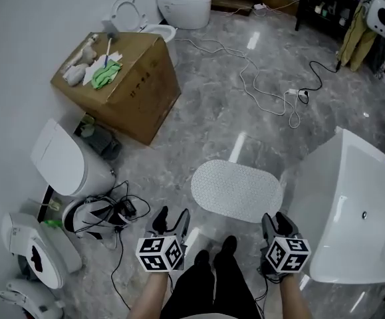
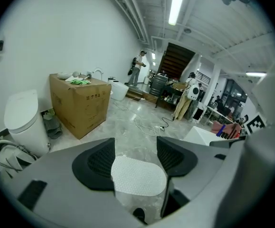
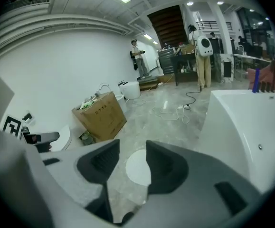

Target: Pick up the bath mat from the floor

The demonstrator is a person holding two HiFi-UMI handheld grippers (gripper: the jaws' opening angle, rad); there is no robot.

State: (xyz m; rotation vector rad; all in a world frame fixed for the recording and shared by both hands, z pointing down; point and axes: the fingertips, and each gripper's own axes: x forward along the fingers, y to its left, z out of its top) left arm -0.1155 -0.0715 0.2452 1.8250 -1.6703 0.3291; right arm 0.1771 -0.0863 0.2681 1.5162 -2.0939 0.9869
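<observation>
A glossy grey marbled floor fills the head view, and a white wall takes the upper left corner. At the left edge stands one white toilet with its lid shut, and black cords lie tangled just below it. In the upper left, one cardboard box carries a green cloth. At top centre stand two more toilets. At lower centre, the left gripper has its jaws apart and empty. The single bath mat, white and oval, lies flat on the floor at centre, just above both grippers. One white cable loops across the upper right. The right gripper also stands open, holding nothing. One white bathtub fills the lower right.
</observation>
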